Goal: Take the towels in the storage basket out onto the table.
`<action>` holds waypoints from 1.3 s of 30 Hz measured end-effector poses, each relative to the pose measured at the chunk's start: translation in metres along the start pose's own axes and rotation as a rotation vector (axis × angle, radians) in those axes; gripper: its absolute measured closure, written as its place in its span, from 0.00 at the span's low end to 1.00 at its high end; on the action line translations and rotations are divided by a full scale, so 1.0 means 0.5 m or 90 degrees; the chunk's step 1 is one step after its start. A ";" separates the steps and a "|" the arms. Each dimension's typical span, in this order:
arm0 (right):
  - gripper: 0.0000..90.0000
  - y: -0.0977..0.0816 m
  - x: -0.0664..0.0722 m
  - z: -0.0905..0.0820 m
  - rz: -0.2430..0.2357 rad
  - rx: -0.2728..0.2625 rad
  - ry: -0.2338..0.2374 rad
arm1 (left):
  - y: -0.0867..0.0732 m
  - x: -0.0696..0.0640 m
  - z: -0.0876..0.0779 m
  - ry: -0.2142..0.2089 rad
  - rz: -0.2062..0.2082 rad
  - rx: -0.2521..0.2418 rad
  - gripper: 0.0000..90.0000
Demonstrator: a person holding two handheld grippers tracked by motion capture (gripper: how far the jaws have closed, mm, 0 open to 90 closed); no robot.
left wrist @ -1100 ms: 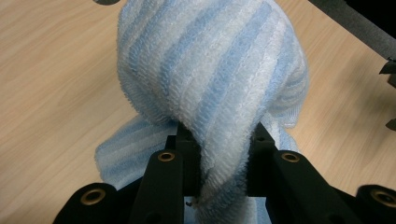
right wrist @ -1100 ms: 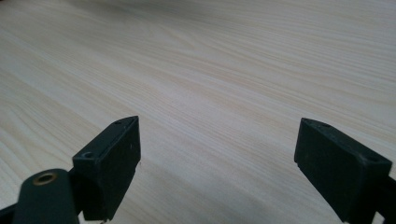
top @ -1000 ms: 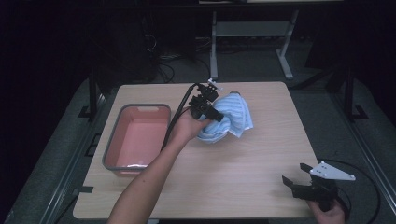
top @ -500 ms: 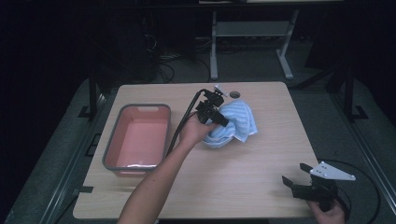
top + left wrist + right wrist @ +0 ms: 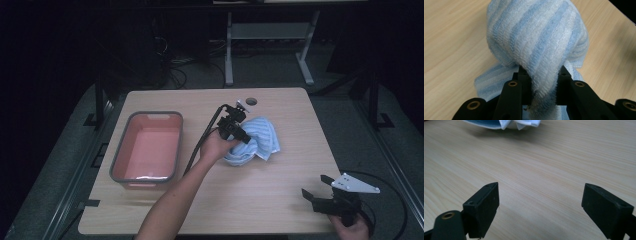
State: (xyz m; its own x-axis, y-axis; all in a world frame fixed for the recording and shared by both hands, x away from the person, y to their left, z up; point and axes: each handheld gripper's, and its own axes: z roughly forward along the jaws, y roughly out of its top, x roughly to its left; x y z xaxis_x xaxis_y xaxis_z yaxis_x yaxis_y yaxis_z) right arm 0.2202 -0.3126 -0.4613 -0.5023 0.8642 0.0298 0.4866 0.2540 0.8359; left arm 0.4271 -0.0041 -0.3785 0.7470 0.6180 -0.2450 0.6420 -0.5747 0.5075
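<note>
A light blue striped towel (image 5: 260, 141) lies bunched near the middle of the wooden table (image 5: 280, 190). My left gripper (image 5: 239, 134) is shut on a fold of the towel (image 5: 541, 42), which bulges up between the two black jaws in the left gripper view (image 5: 541, 90). My right gripper (image 5: 315, 192) rests at the table's near right corner, open, with bare wood between its jaws (image 5: 540, 202). In the right gripper view a bit of the towel (image 5: 504, 123) shows at the top edge, well apart from those jaws.
A pink tub with a grey rim (image 5: 122, 150) stands on the left side of the table. A round cable hole (image 5: 251, 101) sits near the far edge. Cables trail from both grippers. A metal stand (image 5: 270, 35) stands on the floor beyond the table.
My left gripper has sunk toward the table and drifted toward me with the towel held in it, and the towel now lies lower and more bunched. The right gripper has stayed put.
</note>
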 end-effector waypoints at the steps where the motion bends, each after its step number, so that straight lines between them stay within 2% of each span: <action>1: 0.16 0.000 0.000 0.000 0.000 0.000 0.000 | 0.000 -0.001 0.004 -0.003 -0.002 0.001 0.81; 8: 0.16 0.000 0.000 -0.001 0.003 -0.001 -0.001 | 0.000 -0.005 0.021 -0.005 0.003 0.011 0.81; 16: 0.16 0.000 0.001 0.000 0.002 0.001 0.000 | -0.003 -0.010 0.037 -0.011 -0.006 0.007 0.80; 19: 0.16 0.000 0.001 0.001 0.000 0.002 0.001 | -0.006 -0.009 0.047 -0.017 -0.006 0.019 0.79; 26: 0.16 -0.002 0.002 0.001 -0.001 0.003 0.001 | -0.010 -0.010 0.064 -0.021 -0.017 0.018 0.78; 30: 0.16 -0.001 0.002 0.000 -0.004 0.003 0.000 | -0.014 -0.015 0.074 -0.020 -0.011 0.031 0.77; 39: 0.16 -0.001 0.002 0.000 -0.003 0.004 0.000 | -0.027 -0.013 0.087 -0.026 -0.021 0.025 0.72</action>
State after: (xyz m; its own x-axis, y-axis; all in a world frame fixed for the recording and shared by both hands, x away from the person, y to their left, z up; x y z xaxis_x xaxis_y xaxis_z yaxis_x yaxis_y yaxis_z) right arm 0.2196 -0.3118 -0.4620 -0.5042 0.8632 0.0263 0.4892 0.2604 0.8324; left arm 0.4213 -0.0236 -0.4194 0.7316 0.6150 -0.2942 0.6716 -0.5760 0.4660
